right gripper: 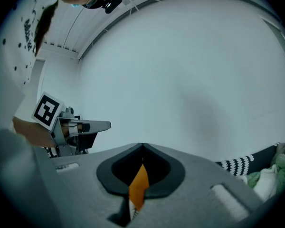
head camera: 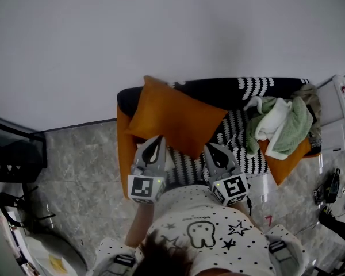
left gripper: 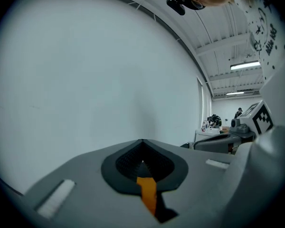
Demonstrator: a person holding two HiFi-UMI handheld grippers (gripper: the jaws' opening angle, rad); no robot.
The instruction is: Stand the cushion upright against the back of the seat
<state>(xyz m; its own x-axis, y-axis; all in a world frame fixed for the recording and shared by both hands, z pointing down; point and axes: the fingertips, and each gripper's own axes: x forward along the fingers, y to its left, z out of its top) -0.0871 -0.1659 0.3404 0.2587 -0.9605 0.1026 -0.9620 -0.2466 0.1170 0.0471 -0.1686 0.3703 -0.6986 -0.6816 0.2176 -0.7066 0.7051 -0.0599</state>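
The seat [head camera: 259, 86], draped in black cloth with white zigzag rows over orange sides, holds 2 things. An orange cushion [head camera: 175, 115] is toward its 9 o'clock end and a heap of green and white cloth [head camera: 279, 125] is toward 3 o'clock. The cushion sits skewed, with 1 corner up at 11 o'clock over the top of the backrest and its lower edge toward the seat's front.

The left tool [head camera: 157, 138] is closed on the cushion's edge at about 7 o'clock. The right tool [head camera: 210, 147] is closed on its 5 o'clock corner. Each gripper view shows the jaws together with a thin fold of orange fabric pinched between them.

From the steep head view I cannot tell how upright the cushion stands or whether it touches the backrest. The seat's front edge is hidden behind the tools and the person's spotted shirt [head camera: 210, 229]. The gripper views show mostly bare wall [head camera: 161, 27].
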